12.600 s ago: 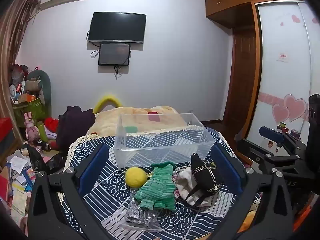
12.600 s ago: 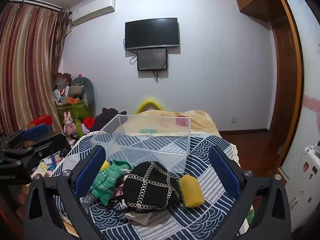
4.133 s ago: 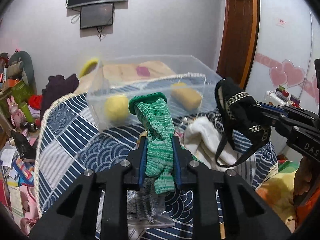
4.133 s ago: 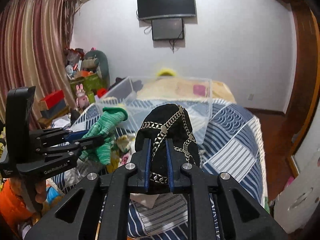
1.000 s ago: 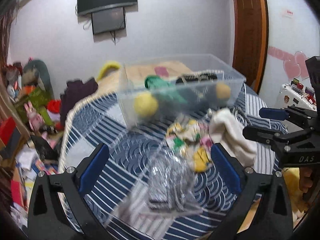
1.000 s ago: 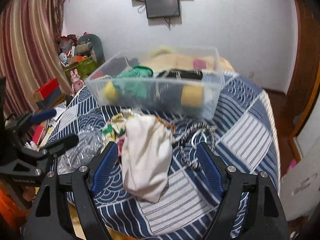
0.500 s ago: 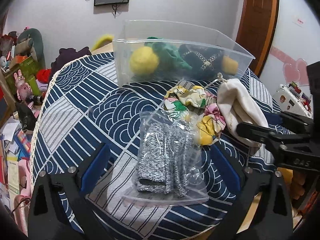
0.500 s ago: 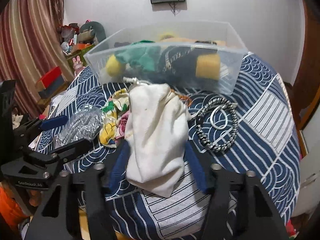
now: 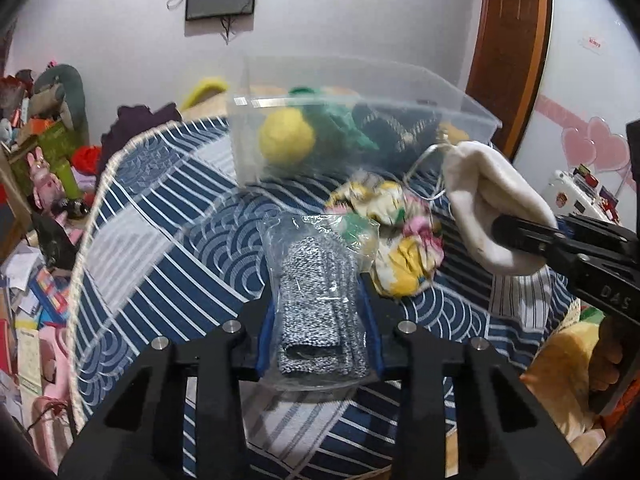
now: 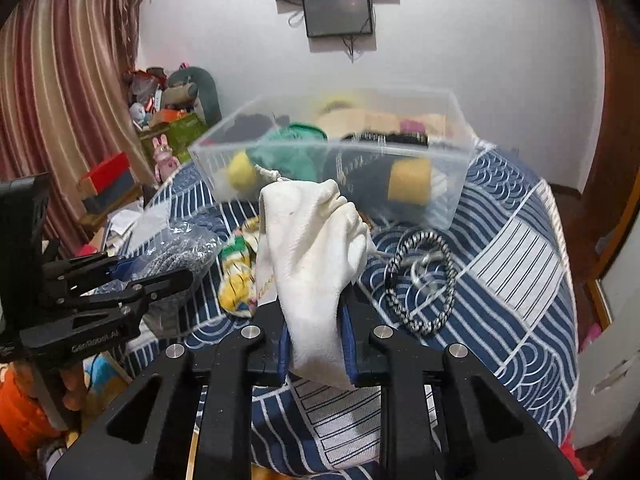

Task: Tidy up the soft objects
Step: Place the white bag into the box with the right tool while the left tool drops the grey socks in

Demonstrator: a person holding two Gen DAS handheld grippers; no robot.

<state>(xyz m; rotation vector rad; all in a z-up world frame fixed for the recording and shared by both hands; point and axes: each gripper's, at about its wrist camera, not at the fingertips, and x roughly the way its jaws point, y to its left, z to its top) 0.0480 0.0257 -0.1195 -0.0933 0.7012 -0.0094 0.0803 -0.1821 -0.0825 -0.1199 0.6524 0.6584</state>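
Left wrist view shows the left gripper clamped on a clear plastic bag with grey knit fabric, near the front of the blue patterned bedspread. The right gripper is clamped on a white drawstring pouch, held up just before the clear plastic bin. The bin, at the far side, already holds a yellow ball, a green knit piece and a black item. I judge both loads should rise above the near wall before going forward, because the pouch hangs loose and its cord may catch the rim. A floral cloth and a braided cord lie on the bedspread.
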